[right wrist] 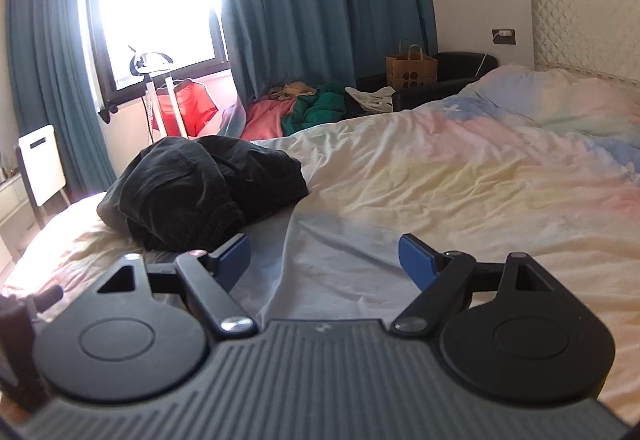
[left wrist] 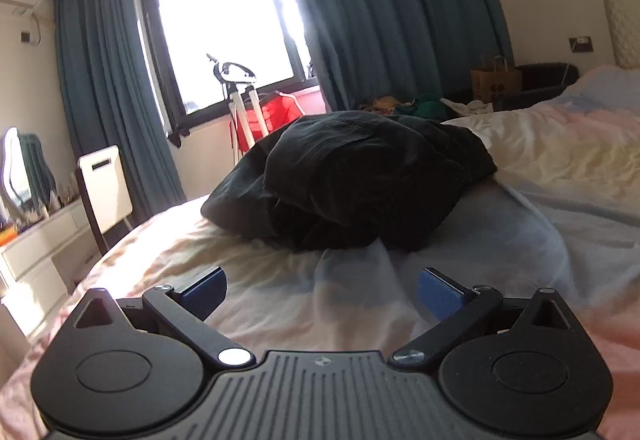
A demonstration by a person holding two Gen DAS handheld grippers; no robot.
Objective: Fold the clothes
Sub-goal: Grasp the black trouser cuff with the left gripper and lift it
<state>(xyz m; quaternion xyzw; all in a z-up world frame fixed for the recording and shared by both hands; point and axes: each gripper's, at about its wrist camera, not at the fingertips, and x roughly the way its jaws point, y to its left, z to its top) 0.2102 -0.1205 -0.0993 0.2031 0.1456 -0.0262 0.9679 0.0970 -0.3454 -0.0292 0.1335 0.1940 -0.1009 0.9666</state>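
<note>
A crumpled black garment point(left wrist: 352, 175) lies in a heap on the pastel bedsheet point(left wrist: 560, 167), straight ahead of my left gripper point(left wrist: 322, 290). That gripper hovers just above the sheet, short of the heap, open with nothing between its blue pads. In the right wrist view the same black garment point(right wrist: 200, 183) sits ahead and to the left. My right gripper point(right wrist: 324, 260) is open and empty over the bedsheet point(right wrist: 460, 175), its left pad close to the heap's near edge.
Past the bed's far side lie a pile of coloured clothes point(right wrist: 308, 107), a paper bag point(right wrist: 410, 69) and a dark armchair point(right wrist: 440, 79). A garment steamer stand point(left wrist: 240, 95) with a red garment stands by the window. A white folding chair point(left wrist: 106, 187) and dresser point(left wrist: 36, 244) are left.
</note>
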